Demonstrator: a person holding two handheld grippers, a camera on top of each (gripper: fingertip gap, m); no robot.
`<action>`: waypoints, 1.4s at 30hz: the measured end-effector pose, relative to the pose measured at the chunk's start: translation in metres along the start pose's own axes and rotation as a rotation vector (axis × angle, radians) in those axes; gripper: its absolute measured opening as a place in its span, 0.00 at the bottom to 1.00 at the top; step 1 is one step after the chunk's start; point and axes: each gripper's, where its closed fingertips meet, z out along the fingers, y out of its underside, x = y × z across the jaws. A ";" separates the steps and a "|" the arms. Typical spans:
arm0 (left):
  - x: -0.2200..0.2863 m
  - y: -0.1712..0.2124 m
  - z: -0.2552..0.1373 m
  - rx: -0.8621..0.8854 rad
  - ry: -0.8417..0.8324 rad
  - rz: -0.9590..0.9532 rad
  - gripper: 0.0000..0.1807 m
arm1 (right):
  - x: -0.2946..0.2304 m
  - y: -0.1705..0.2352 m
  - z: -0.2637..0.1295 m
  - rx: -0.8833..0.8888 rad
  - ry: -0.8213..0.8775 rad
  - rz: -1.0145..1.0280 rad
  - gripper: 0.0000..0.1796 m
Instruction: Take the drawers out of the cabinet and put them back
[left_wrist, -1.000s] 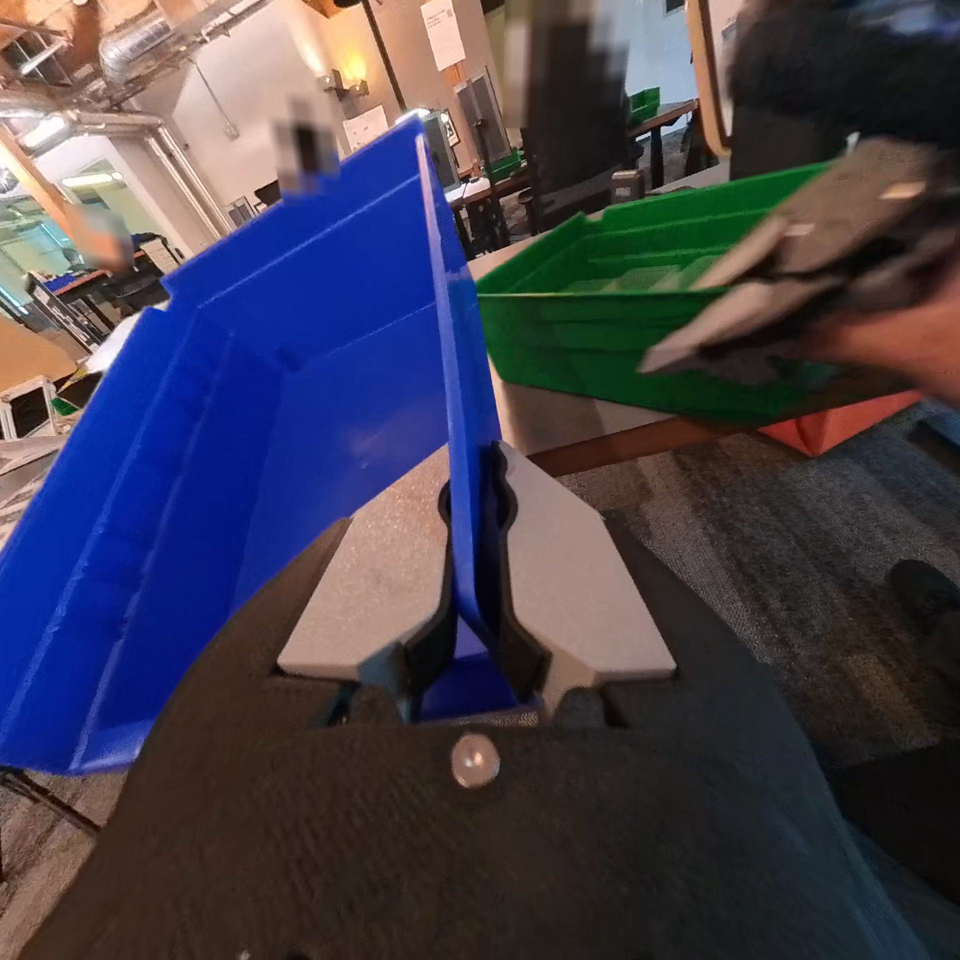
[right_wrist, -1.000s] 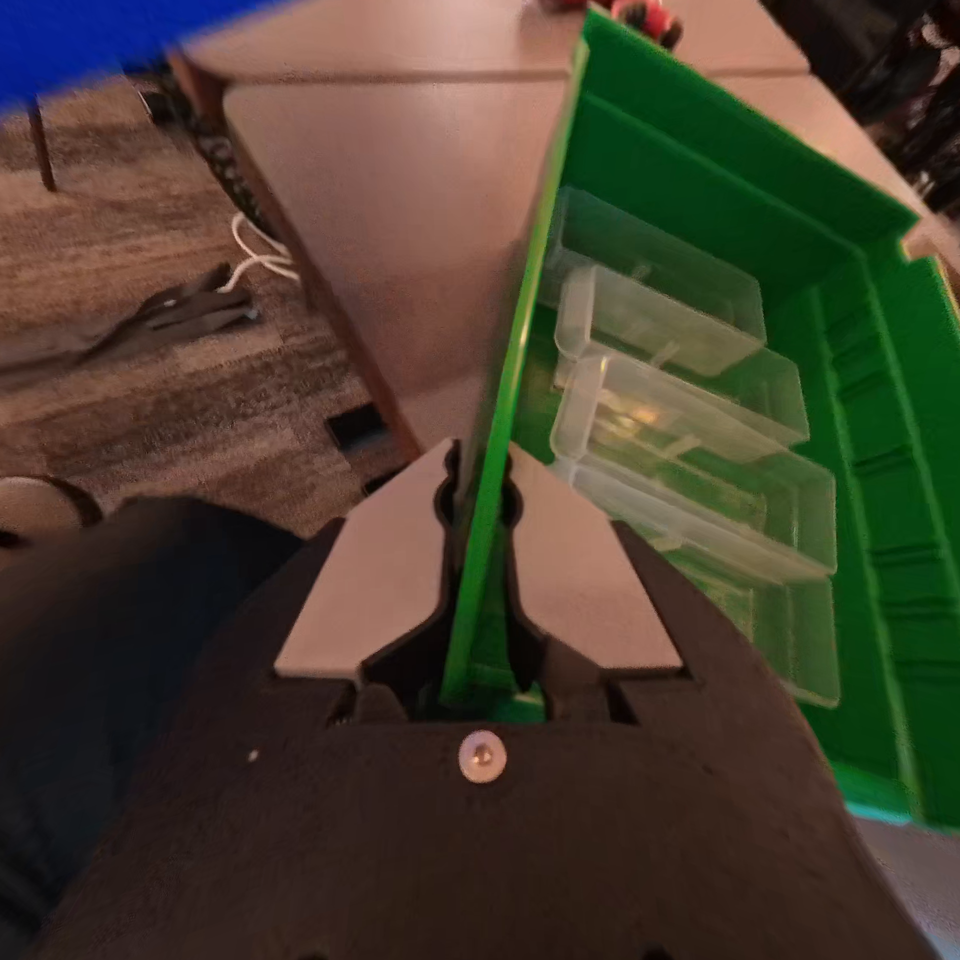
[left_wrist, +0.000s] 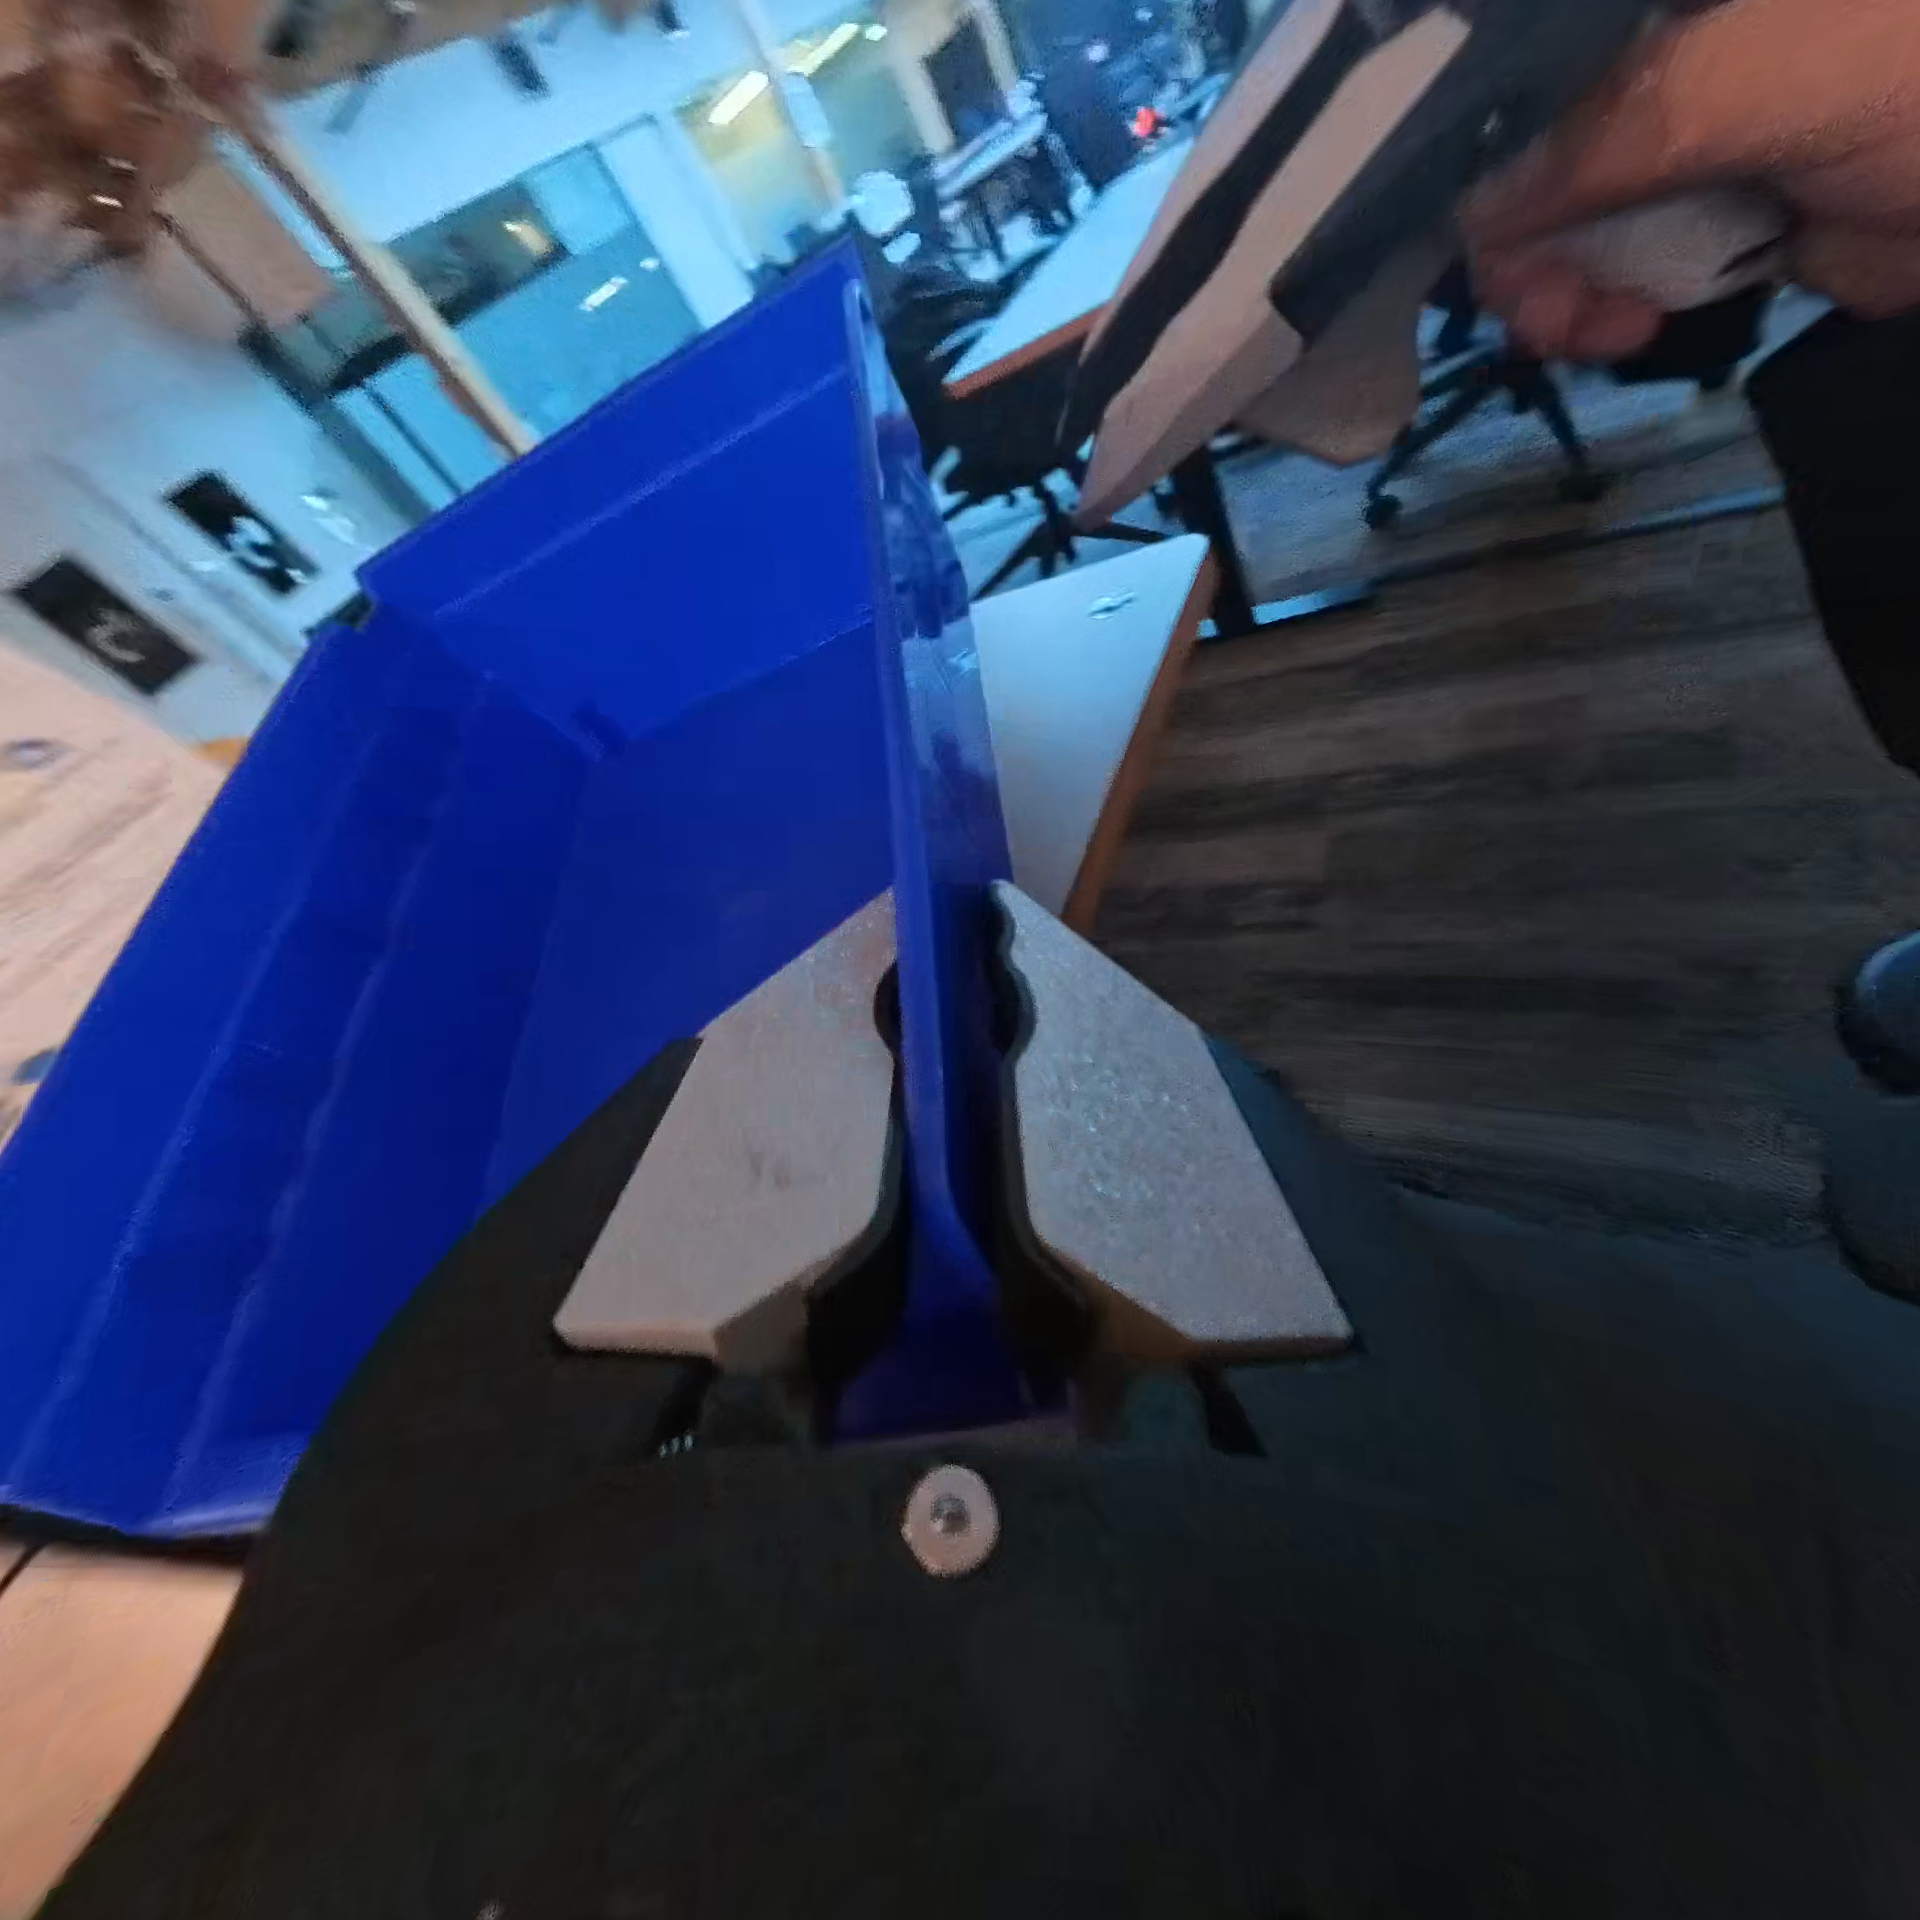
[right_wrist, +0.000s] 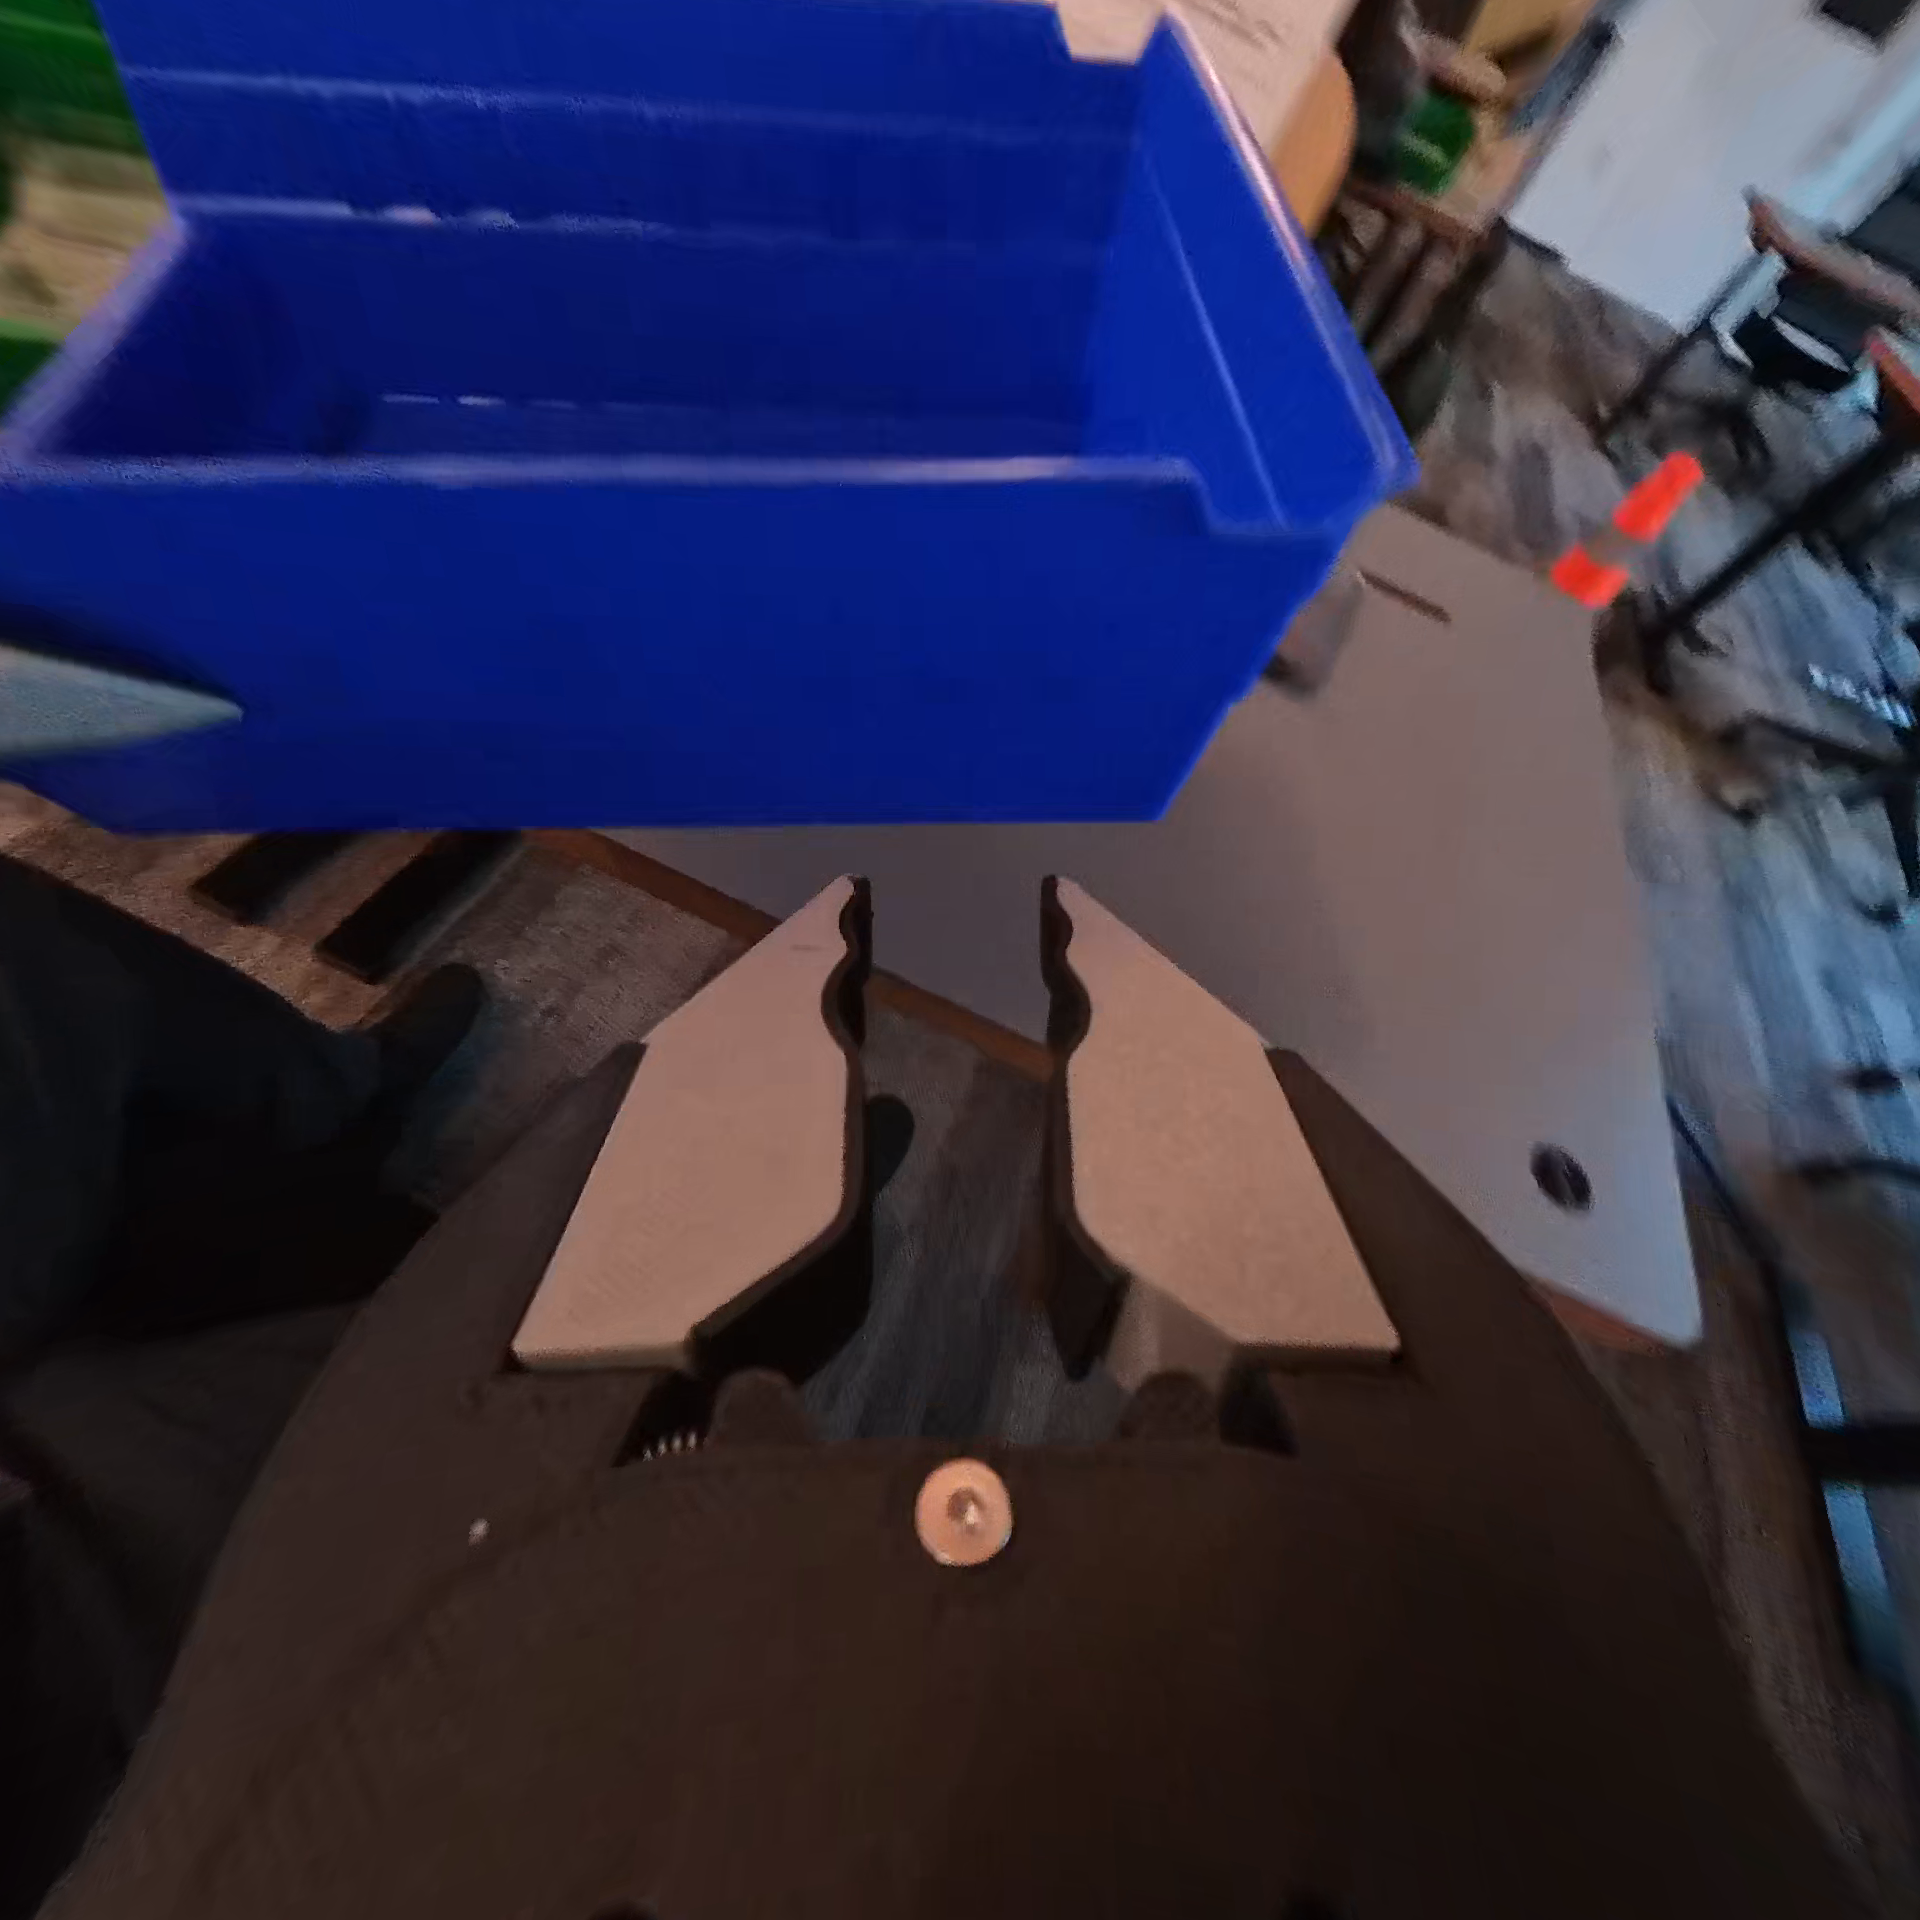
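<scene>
My left gripper is shut on the side wall of an empty blue drawer and holds it in the air, tilted. The same blue drawer fills the upper part of the right wrist view, with one left fingertip showing on its outer wall. My right gripper is open and empty, just below and in front of the drawer's near wall, over the table's edge. The cabinet and the green drawer do not show clearly.
A grey table with a brown edge lies under the drawer; it also shows in the left wrist view. A person's hand is at top right. Office chairs, desks and grey carpet floor surround it.
My right gripper has let go of the green drawer and now stands open by the blue drawer. My left gripper has swung the blue drawer round, still gripping its wall.
</scene>
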 end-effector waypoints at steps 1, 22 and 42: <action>0.008 0.002 0.026 -0.009 0.026 0.005 0.04 | 0.010 0.012 -0.001 -0.033 0.025 0.020 0.17; -0.005 0.103 0.027 -0.137 0.106 -0.415 0.26 | -0.032 0.063 0.068 -0.228 -0.287 0.008 0.26; -0.063 0.199 -0.177 -0.166 -0.195 -0.541 0.30 | 0.091 0.070 0.126 -0.307 0.306 0.061 0.28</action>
